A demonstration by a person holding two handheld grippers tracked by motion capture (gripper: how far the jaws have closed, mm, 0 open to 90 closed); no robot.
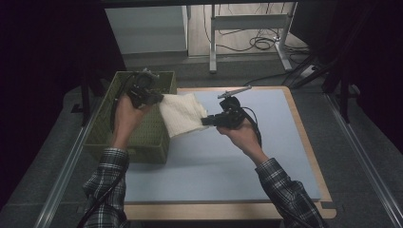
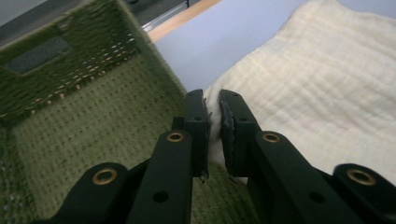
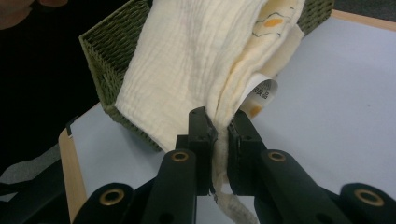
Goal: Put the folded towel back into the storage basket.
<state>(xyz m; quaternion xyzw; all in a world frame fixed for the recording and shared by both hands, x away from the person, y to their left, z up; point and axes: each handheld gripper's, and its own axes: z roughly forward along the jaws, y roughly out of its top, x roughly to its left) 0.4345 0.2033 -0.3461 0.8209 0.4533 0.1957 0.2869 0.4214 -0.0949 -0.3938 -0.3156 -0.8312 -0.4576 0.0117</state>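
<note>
Your left tool (image 1: 159,98) and right tool (image 1: 205,120) each pinch an edge of the cream cloth (image 1: 182,114), which hangs stretched between them above the desk (image 1: 228,156), beside the green basket (image 1: 142,137). In the left gripper view the jaws press together on a thin hem of the cloth (image 2: 327,93), with the basket floor (image 2: 93,135) below. In the right gripper view the jaws clamp a bunched fold, and a label (image 3: 261,91) dangles from it. The grip on each side is shallow, so pulling your hands farther apart could slip the hem out and drop one corner. The sagging lower edge may catch on the basket rim (image 1: 164,102) if you carry it across too low, and then drag the basket.
</note>
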